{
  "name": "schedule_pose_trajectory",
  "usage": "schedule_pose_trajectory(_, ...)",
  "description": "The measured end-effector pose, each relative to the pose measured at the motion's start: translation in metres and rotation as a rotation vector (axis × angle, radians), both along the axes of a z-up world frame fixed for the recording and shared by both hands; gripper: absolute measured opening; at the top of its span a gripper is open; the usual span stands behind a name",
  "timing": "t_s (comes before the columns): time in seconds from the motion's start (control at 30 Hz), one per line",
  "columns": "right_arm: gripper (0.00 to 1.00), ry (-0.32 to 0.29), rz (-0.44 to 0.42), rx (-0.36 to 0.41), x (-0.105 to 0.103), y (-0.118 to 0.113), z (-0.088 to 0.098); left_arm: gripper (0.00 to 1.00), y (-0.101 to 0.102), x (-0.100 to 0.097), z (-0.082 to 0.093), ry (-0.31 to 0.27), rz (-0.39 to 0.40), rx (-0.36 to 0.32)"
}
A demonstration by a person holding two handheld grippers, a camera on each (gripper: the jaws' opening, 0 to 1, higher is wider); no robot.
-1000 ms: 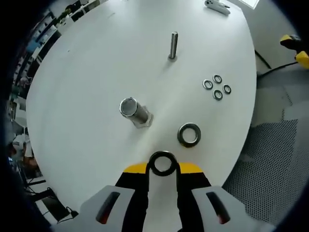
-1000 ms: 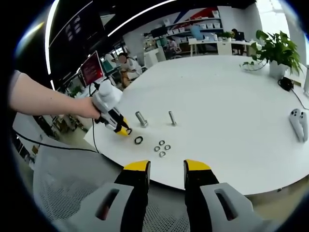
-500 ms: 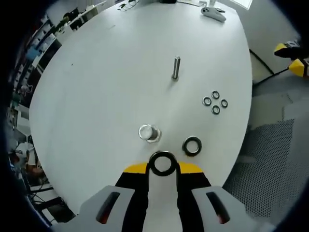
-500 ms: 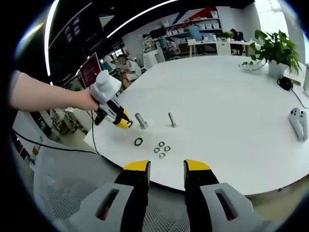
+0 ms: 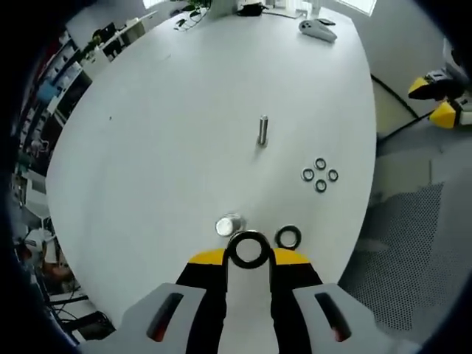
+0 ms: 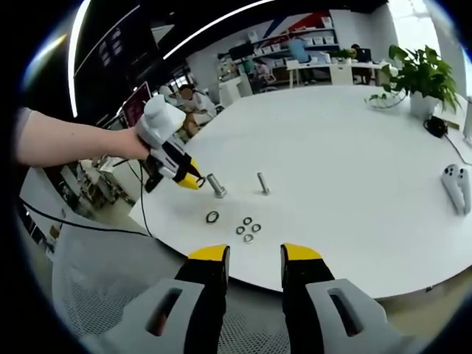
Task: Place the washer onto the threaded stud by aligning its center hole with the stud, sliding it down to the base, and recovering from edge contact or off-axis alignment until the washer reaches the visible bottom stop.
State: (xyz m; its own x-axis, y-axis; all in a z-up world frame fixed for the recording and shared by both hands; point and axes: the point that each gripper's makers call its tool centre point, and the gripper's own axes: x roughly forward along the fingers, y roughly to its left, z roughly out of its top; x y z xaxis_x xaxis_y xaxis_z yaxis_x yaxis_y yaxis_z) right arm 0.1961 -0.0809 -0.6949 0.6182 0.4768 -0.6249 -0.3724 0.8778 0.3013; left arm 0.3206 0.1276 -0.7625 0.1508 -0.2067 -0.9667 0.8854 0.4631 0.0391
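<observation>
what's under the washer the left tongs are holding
The washer hangs above the white table, with the thick stud's top just beyond it. Table right beneath is covered by the left tongs.

The left gripper [image 6: 193, 181] is rising and closing in over the thick stud [image 5: 228, 226] — the washer [image 5: 248, 249] in its jaws now sitting just beside the stud's top.
</observation>
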Motion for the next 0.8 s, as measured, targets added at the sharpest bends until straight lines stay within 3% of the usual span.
schedule_pose_trajectory(0.33, 0.3, -0.001, -0.006, 0.0, 0.0, 0.0, 0.0, 0.19, -0.003, 0.019, -0.001, -0.023, -0.004, 0.01)
schedule_pose_trajectory(0.5, 0.3, -0.001, -0.009, 0.0, 0.0, 0.0, 0.0, 0.19, -0.005, 0.02, -0.004, -0.026, -0.05, 0.046)
schedule_pose_trajectory(0.8, 0.3, 0.0, -0.01, -0.002, 0.0, 0.0, 0.0, 0.19, -0.005, 0.025, -0.009, -0.01, -0.055, 0.058)
